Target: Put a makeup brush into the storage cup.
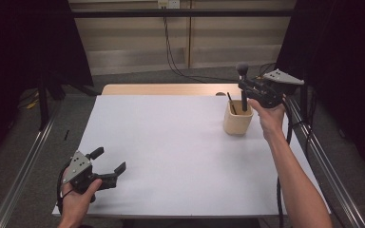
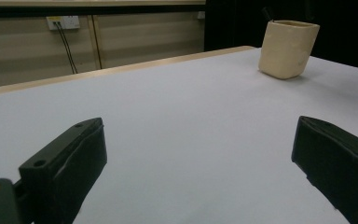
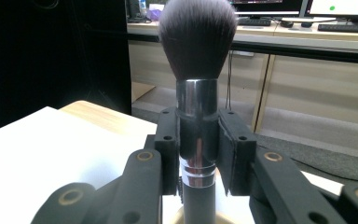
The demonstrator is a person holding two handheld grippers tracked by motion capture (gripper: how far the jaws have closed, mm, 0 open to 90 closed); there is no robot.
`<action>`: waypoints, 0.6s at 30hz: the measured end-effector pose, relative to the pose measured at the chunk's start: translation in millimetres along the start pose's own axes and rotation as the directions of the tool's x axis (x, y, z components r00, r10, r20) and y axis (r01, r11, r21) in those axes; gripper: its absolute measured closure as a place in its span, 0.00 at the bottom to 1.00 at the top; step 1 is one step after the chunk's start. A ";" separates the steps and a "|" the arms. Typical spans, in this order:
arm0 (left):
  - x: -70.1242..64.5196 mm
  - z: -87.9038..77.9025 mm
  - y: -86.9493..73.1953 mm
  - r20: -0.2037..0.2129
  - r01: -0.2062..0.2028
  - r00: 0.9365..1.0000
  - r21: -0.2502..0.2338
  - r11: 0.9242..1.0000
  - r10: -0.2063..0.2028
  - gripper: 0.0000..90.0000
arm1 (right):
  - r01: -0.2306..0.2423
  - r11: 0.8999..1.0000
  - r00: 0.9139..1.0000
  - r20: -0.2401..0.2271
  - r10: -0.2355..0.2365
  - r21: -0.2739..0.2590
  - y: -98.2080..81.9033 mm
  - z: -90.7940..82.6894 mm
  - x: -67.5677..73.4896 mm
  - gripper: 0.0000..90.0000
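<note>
Up at the far right corner of the desk (image 1: pixel 171 156), the right gripper (image 1: pixel 244 87) held a makeup brush (image 1: pixel 243 80) upright, its fingers (image 3: pixel 235 154) pinching the shiny metal collar from both sides. The right gripper view showed this plainly — dark bristles fanned out on top, the silver ferrule clamped between the two black pads, and the black handle running down below them. In the high view the brush's lower end hung over, or just inside, the mouth of a cream-coloured cup (image 1: pixel 238 119); whether it touched the cup could not be told. A thin dark stick (image 1: pixel 231 103) already leaned inside that cup against its rim. The cup stood on the white surface near the far right edge, just beside the person's right hand (image 1: pixel 269 114).

Meanwhile, the left gripper (image 1: pixel 108 165) sat well apart from all this, at the near left corner of the desk, held in the left hand (image 1: pixel 78 194). Its fingers (image 2: pixel 70 163) were spread wide with nothing between them — the left gripper view looked across bare white desk toward the cup in the distance.
</note>
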State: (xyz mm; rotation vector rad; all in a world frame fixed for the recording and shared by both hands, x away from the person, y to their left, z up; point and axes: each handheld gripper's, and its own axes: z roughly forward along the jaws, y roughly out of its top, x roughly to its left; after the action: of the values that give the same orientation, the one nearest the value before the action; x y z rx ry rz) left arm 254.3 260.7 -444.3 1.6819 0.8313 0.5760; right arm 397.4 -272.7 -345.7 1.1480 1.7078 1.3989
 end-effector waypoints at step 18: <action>0.1 0.3 -0.1 0.001 -0.007 1.000 0.005 1.000 0.007 0.03 | 0.000 0.999 1.000 -0.009 0.001 0.037 -16.5 7.8 -5.0 0.80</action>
State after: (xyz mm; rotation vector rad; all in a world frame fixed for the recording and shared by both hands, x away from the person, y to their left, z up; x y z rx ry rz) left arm 254.6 260.7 -444.5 1.6896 0.8276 0.5783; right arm 402.6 -274.9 -363.8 1.1642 1.7461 1.3798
